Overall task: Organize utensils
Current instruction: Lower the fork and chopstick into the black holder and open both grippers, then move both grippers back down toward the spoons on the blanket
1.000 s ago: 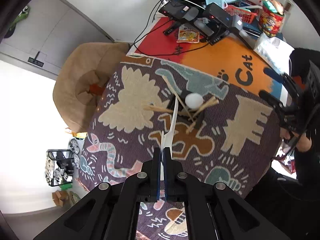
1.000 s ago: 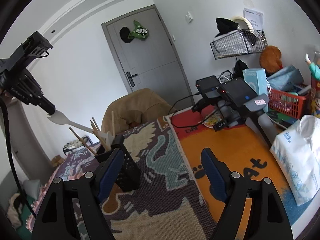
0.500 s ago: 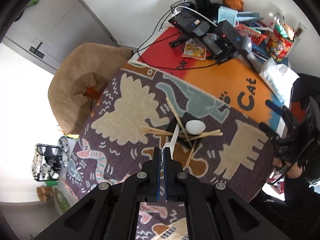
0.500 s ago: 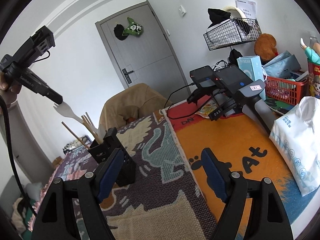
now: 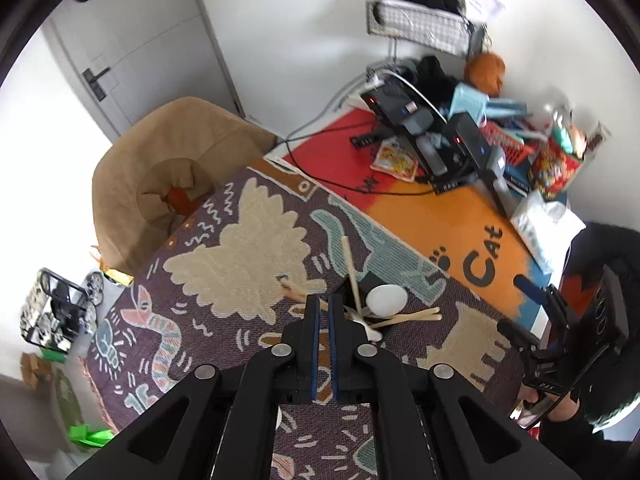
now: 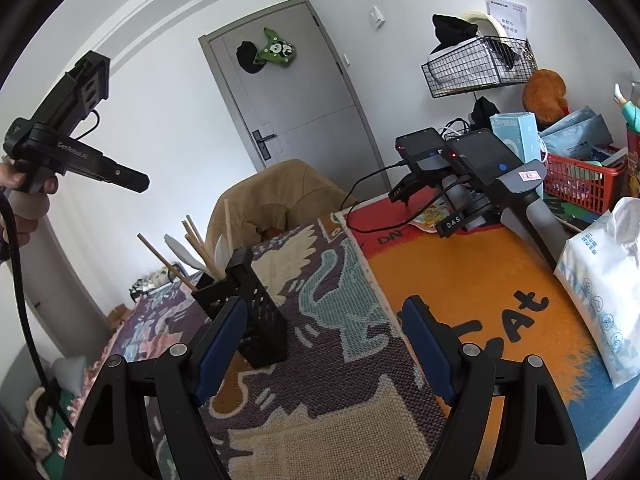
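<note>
A black mesh utensil holder [image 6: 256, 316] stands on the patterned rug, holding several wooden chopsticks [image 6: 196, 240], a white spoon [image 5: 386, 300] and a white fork [image 6: 184, 254]. It also shows in the left wrist view [image 5: 370, 280], just beyond my fingertips. My left gripper [image 5: 323, 304] hovers above the holder with its jaws slightly apart and nothing between them; it shows in the right wrist view [image 6: 138, 181] raised up at left. My right gripper [image 6: 324, 320] is open and empty, low over the rug, right of the holder.
An orange cat mat [image 6: 480, 292] lies to the right with spare grippers [image 6: 480, 164], a tissue pack [image 6: 600, 284], a red basket [image 6: 580, 180] and clutter at the back. A tan cushioned chair [image 5: 160, 184] stands beyond the table's far edge.
My left gripper let go of the white fork, which now stands in the holder. The left gripper rose up and its jaws parted slightly. The right gripper barely moved.
</note>
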`<action>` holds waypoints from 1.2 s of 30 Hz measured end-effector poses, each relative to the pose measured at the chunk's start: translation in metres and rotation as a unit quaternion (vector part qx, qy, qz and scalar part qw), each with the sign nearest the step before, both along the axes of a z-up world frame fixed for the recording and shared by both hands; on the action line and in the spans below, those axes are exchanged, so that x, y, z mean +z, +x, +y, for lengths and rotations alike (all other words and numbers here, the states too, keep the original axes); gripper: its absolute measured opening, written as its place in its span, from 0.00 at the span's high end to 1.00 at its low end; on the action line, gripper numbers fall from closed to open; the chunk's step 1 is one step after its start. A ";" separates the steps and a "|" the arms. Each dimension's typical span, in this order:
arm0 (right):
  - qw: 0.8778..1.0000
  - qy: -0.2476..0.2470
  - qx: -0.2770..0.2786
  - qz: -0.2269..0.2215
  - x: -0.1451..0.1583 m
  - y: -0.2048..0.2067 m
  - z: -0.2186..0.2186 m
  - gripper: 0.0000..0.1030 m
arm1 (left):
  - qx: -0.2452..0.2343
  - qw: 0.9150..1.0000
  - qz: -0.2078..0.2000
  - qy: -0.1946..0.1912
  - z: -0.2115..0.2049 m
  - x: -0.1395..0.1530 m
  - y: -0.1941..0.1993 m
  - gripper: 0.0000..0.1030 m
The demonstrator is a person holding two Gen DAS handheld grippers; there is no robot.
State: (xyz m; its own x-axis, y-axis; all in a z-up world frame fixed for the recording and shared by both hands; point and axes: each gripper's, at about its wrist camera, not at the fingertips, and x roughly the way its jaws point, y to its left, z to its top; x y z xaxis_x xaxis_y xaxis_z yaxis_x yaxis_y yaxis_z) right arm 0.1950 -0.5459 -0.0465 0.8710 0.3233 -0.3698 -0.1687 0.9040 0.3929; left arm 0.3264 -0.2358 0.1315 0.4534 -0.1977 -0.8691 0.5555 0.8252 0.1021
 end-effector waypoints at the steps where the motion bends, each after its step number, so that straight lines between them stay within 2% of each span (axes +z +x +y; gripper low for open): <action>1: 1.000 -0.002 0.002 0.002 0.000 0.001 0.002 0.21 | 0.002 1.000 -0.004 -0.008 0.007 0.001 -0.003 0.77; 2: 1.000 -0.003 0.004 0.006 0.000 0.002 0.005 0.16 | 0.005 1.000 -0.009 -0.015 0.014 0.001 -0.007 0.54; 4: 1.000 -0.002 0.007 0.009 0.001 0.003 0.011 0.09 | 0.015 0.999 -0.031 -0.028 0.030 0.003 -0.016 0.27; 5: 1.000 -0.002 0.009 0.009 0.001 0.003 0.013 0.06 | 0.016 0.999 -0.039 -0.032 0.036 0.003 -0.019 0.22; 8: 1.000 -0.008 0.013 0.015 0.001 0.005 0.024 0.00 | 0.025 0.997 -0.052 -0.045 0.058 0.001 -0.030 0.22; 11: 1.000 -0.014 0.018 0.021 0.001 0.007 0.035 0.00 | 0.041 0.995 -0.062 -0.061 0.081 -0.005 -0.039 0.21; 14: 0.999 -0.029 0.016 0.024 0.003 0.007 0.047 0.00 | 0.040 0.994 -0.083 -0.058 0.099 -0.013 -0.054 0.21; 18: 0.999 -0.034 0.021 0.030 0.004 0.008 0.061 0.00 | 0.046 0.993 -0.079 -0.078 0.122 -0.027 -0.065 0.20; 22: 0.999 -0.038 0.026 0.028 0.004 0.004 0.073 0.00 | 0.050 0.992 -0.089 -0.074 0.138 -0.045 -0.076 0.20; 29: 0.996 -0.074 0.039 0.018 0.006 -0.004 0.102 0.00 | 0.079 0.991 -0.053 -0.094 0.176 -0.087 -0.076 0.20; 36: 0.994 -0.088 0.051 0.027 -0.002 -0.002 0.123 0.00 | 0.107 0.983 -0.003 -0.151 0.209 -0.123 -0.072 0.21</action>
State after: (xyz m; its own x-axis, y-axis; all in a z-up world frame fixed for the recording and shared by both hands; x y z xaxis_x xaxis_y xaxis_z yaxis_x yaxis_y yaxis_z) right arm 0.1926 -0.4229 -0.0480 0.8140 0.3363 -0.4737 -0.2468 0.9383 0.2421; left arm 0.2548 -0.0265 0.0086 0.5171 -0.3458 -0.7830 0.3655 0.9164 -0.1633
